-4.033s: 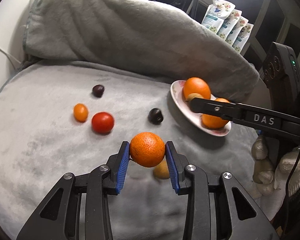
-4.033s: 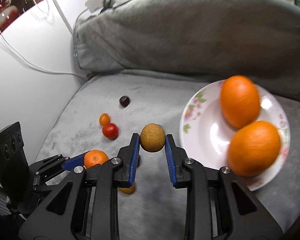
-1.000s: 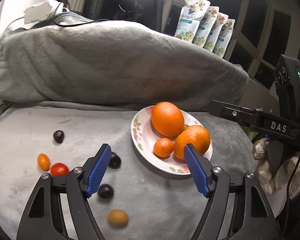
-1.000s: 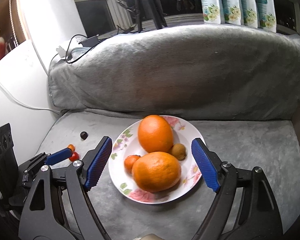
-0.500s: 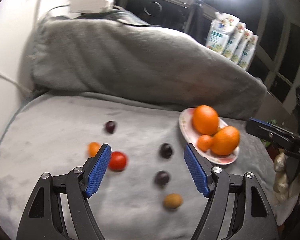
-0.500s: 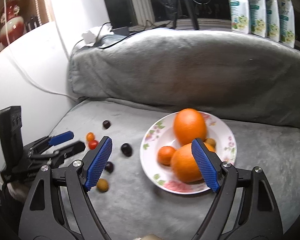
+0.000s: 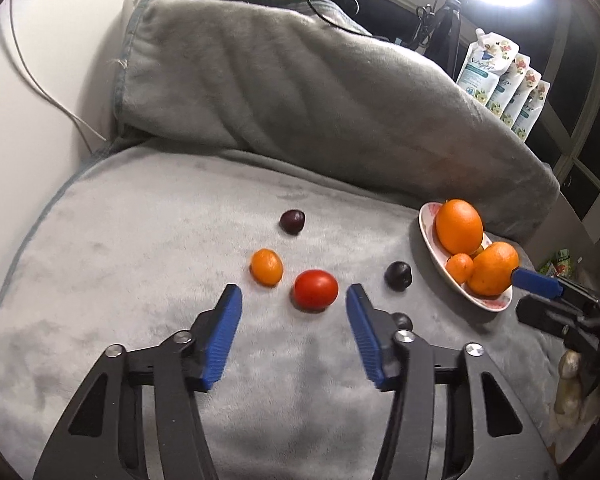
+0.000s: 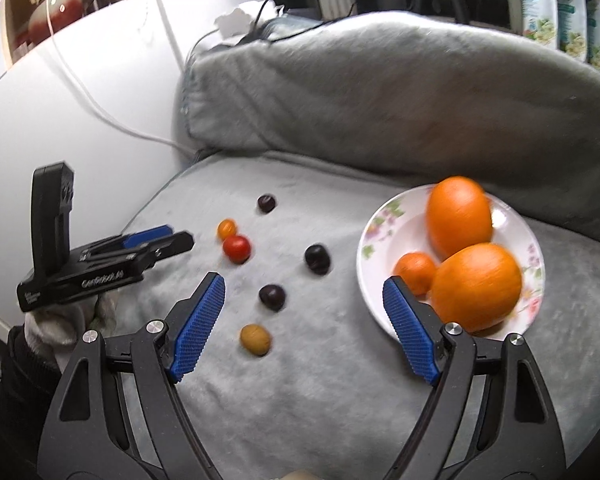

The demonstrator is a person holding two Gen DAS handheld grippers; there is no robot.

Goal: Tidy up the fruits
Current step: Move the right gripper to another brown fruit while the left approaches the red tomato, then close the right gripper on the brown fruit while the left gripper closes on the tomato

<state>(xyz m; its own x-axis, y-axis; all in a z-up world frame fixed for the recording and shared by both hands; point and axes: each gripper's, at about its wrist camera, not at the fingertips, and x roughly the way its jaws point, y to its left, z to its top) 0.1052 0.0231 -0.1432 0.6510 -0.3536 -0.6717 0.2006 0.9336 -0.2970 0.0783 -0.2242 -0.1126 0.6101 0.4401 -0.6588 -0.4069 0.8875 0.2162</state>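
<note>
Hovering, left gripper (image 7: 294, 304): jaws have just been closing, nothing pinched yet — red tomato (image 7: 315, 290) sits just ahead of the gap, untouched.
Right gripper (image 8: 303, 300): spread wide, empty; a dark plum (image 8: 272, 297) and a brown kiwi (image 8: 255, 338) lie on the cushion between its fingers.
Plate (image 8: 384, 236): two large oranges (image 8: 459, 216) plus a small mandarin (image 8: 415, 273), touching one another.
Loose fruit: small orange kumquat (image 7: 266, 267) just beside the tomato; plum (image 7: 292, 221) farther back; another plum (image 7: 398, 275) near the plate.
Surface: grey cushion (image 7: 140, 240) — backrest pillow behind.
</note>
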